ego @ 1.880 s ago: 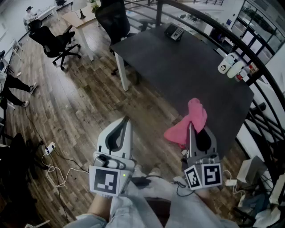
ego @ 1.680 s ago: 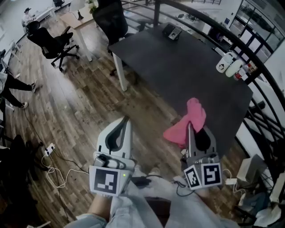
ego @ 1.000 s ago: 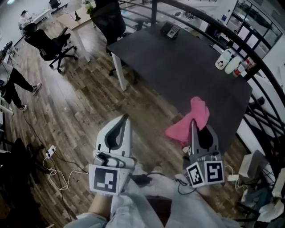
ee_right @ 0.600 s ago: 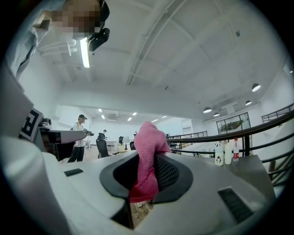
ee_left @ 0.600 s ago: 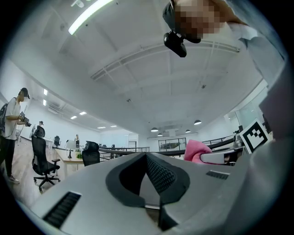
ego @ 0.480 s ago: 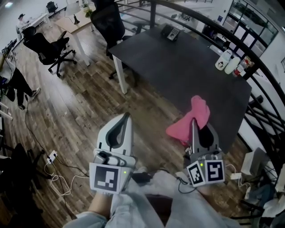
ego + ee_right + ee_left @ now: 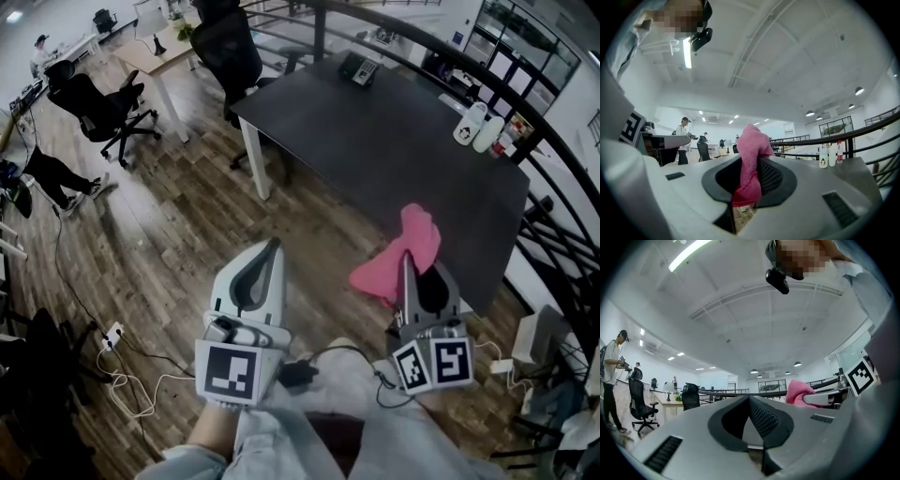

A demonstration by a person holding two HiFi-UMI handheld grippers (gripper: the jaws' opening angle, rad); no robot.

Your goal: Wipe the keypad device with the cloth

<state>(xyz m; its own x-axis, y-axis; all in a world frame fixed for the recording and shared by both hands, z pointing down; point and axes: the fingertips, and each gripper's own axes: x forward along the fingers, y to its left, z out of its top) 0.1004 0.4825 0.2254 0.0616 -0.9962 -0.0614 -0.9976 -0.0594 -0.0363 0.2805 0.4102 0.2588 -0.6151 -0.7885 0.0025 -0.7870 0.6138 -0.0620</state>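
Dark table (image 7: pixel 394 155): keypad device (image 7: pixel 362 67), bottles (image 7: pixel 467 127)

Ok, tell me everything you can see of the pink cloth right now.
The cloth is pink and soft, looks like a fleecy fabric, and is crumpled into a loose bunch. The right gripper is shut on its middle: one lump stands up above the jaws and a shorter fold hangs down between them. It is held in the air before the near edge of the dark table, and only the jaws seem to touch it.
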